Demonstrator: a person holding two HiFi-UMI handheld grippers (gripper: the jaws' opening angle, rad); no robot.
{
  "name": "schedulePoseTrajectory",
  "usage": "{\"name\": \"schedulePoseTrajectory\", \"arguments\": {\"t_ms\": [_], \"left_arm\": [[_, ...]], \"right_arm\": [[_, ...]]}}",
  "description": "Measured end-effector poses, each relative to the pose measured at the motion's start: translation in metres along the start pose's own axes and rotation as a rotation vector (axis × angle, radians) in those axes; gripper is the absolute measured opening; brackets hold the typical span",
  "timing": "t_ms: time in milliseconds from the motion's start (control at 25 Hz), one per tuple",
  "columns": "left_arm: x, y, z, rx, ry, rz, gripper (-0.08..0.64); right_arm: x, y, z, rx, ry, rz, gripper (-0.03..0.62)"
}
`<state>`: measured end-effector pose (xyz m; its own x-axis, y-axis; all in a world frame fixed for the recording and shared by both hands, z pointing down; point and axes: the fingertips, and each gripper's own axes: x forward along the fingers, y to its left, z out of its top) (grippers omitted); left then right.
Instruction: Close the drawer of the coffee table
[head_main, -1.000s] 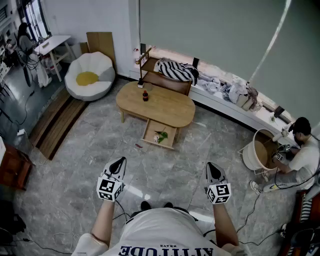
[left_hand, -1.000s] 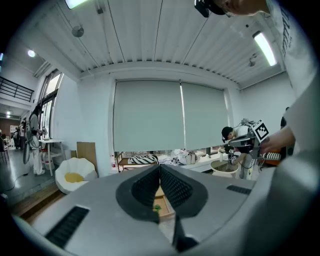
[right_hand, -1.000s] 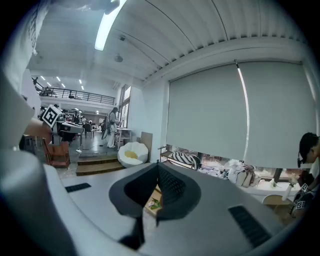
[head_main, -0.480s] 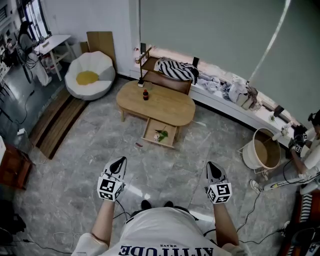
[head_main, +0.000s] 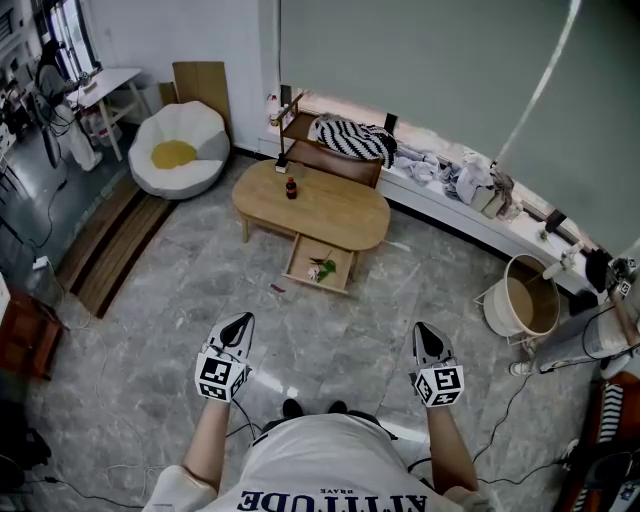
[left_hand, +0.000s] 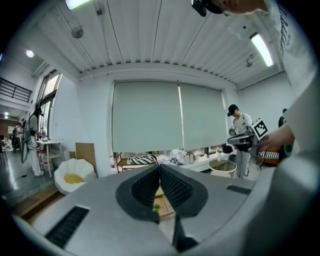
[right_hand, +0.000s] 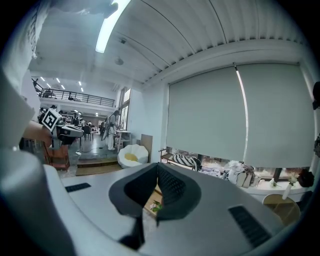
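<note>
Your left hand-held gripper (head_main: 242, 321) and right hand-held gripper (head_main: 425, 330) were pressed together, empty, well apart from the drawer (head_main: 320, 266), open under the worktop (head_main: 330, 215). Risk: a hard shove could topple the bottle (head_main: 291, 190) on top.

The coffee table (head_main: 330, 215) stands ahead of me on the grey floor (head_main: 180, 300), well apart from where I stand. It is low, of light wood, with a long oval top and thin legs. Its drawer (head_main: 303, 262) is open. It is pulled out from under the top on the side facing me, and its shallow wooden inside shows from above.
</note>
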<state>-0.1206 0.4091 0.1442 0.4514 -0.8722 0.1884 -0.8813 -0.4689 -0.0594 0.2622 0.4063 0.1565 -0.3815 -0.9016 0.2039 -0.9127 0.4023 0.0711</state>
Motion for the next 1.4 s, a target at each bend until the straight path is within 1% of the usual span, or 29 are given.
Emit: {"name": "schedulePoseTrajectory", "arguments": {"t_ms": [200, 600, 840, 1160, 1400], "left_arm": [[-0.004, 0.002, -0.004, -0.001, 0.005, -0.019, 0.020], [-0.016, 0.022, -0.011, -0.009, -0.004, -0.052, 0.020], [-0.021, 0.036, -0.020, -0.007, 0.006, -0.078, 0.020], [-0.024, 0.057, -0.023, -0.003, 0.010, -0.089, 0.020], [-0.030, 0.071, -0.031, -0.005, 0.012, -0.082, 0.020]], "right_arm": [[0.001, 0.010, 0.001, -0.002, 0.001, -0.003, 0.020], [0.005, 0.045, -0.001, -0.006, 0.017, -0.001, 0.020], [0.014, 0.065, -0.001, -0.024, 0.032, -0.002, 0.020], [0.025, 0.083, 0.004, -0.031, 0.033, -0.004, 0.020], [0.034, 0.098, 0.002, -0.036, 0.033, 0.003, 0.020]]}}
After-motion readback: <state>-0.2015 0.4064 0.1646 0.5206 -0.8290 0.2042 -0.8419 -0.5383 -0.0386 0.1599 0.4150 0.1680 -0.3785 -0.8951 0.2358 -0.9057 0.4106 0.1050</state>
